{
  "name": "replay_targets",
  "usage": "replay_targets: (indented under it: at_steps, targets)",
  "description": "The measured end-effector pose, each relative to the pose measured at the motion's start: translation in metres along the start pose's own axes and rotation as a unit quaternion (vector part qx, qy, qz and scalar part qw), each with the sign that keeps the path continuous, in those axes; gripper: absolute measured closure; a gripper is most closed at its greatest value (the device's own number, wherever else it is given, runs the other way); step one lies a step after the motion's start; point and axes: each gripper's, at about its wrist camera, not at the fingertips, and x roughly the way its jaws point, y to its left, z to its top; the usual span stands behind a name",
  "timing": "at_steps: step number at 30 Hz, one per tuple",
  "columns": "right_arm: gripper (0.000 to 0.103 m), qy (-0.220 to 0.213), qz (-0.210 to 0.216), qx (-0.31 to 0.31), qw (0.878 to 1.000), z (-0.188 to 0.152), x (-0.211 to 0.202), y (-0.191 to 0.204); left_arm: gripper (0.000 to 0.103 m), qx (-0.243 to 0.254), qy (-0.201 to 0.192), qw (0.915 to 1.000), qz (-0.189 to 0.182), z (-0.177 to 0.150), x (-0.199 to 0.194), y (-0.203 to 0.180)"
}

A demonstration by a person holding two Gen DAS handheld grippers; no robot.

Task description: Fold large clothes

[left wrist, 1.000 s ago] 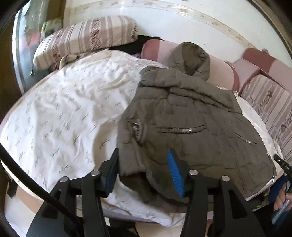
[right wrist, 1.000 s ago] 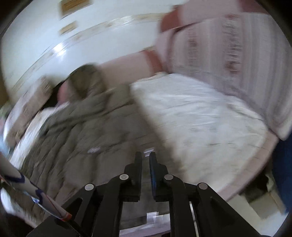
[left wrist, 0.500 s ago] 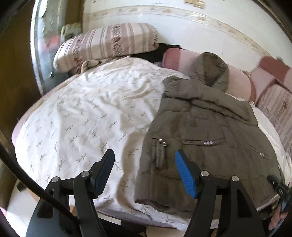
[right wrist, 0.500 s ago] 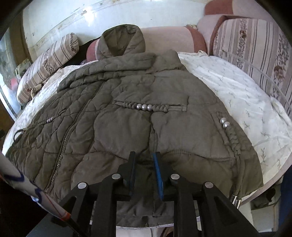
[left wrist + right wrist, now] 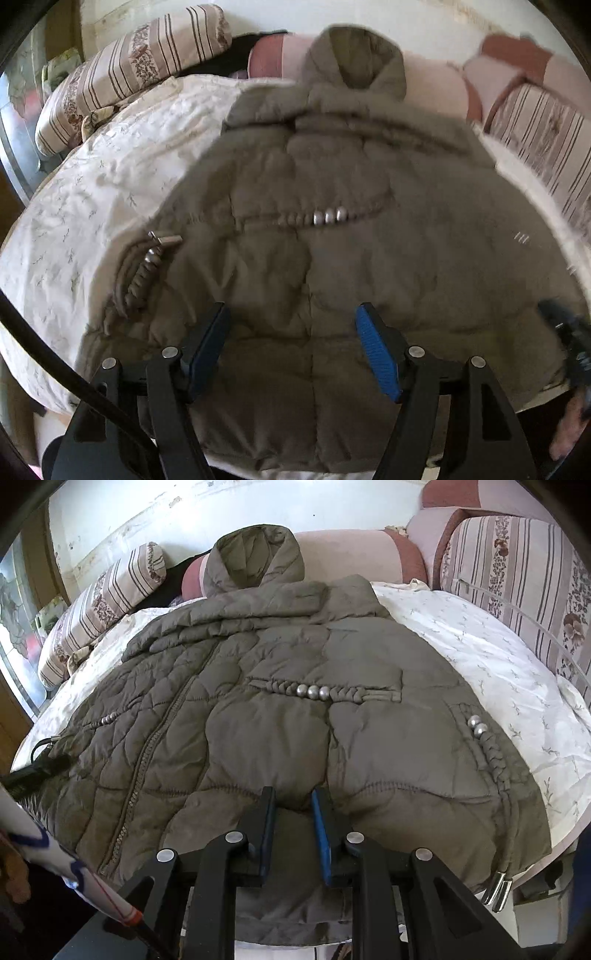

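Note:
An olive quilted hooded jacket (image 5: 332, 258) lies spread flat on a bed with a white patterned sheet (image 5: 92, 206), hood towards the wall. My left gripper (image 5: 291, 332) is open and empty, hovering over the jacket's lower hem. In the right wrist view the same jacket (image 5: 258, 720) fills the middle. My right gripper (image 5: 293, 805) has its jaws close together around a pinch of the jacket's hem fabric.
Striped bolster pillows (image 5: 122, 74) lie at the bed's far left and a striped cushion (image 5: 517, 572) at the right. A pink headboard roll (image 5: 351, 554) runs behind the hood. The bed's near edge is just under both grippers.
My left gripper has moved right and closer, from over the bare sheet to over the jacket's hem. My right gripper swung round to face the jacket and closed in on its hem.

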Motion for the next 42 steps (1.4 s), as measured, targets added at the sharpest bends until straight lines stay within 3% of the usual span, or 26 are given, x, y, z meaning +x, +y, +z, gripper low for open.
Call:
replay_targets:
  at_steps: [2, 8, 12, 16, 24, 28, 33, 35, 39, 42]
  targets:
    - [0.080, 0.002, 0.001, -0.003, 1.000, -0.001, 0.002, -0.001, 0.032, 0.014, -0.006, 0.9997, 0.018, -0.003, 0.002, -0.008]
    - [0.080, -0.021, 0.005, 0.012, 1.000, 0.004, -0.007, -0.006, 0.032, 0.031, -0.036, 0.9989, 0.007, 0.015, -0.010, -0.027]
    - [0.079, -0.050, -0.016, 0.041, 0.998, 0.033, -0.016, -0.027, 0.032, 0.049, -0.062, 0.9968, 0.008, 0.045, -0.013, -0.046]
    - [0.078, -0.041, -0.019, 0.083, 0.996, 0.062, -0.013, -0.047, 0.032, 0.064, -0.099, 0.9929, 0.014, 0.078, -0.016, -0.066]
    - [0.071, -0.011, -0.039, 0.061, 0.997, 0.118, 0.023, -0.045, 0.030, 0.049, -0.141, 0.9887, 0.012, 0.143, 0.003, -0.095]
    - [0.068, 0.011, -0.044, 0.062, 0.997, 0.128, 0.058, -0.056, 0.030, 0.041, -0.130, 0.9906, 0.013, 0.147, 0.033, -0.097]
    - [0.068, 0.050, -0.074, 0.059, 0.994, 0.117, 0.091, -0.050, 0.030, 0.009, -0.078, 0.9968, -0.015, 0.143, 0.071, -0.087]
    - [0.068, 0.054, -0.081, 0.056, 0.994, 0.116, 0.095, -0.046, 0.030, -0.008, -0.072, 0.9973, -0.010, 0.139, 0.082, -0.080]
    - [0.067, 0.060, -0.098, 0.058, 0.992, 0.111, 0.104, -0.041, 0.030, -0.040, -0.018, 0.9990, -0.007, 0.137, 0.112, -0.070]
    - [0.066, 0.055, -0.118, 0.040, 0.991, 0.107, 0.106, -0.033, 0.030, -0.042, -0.023, 0.9989, 0.002, 0.136, 0.112, -0.071]
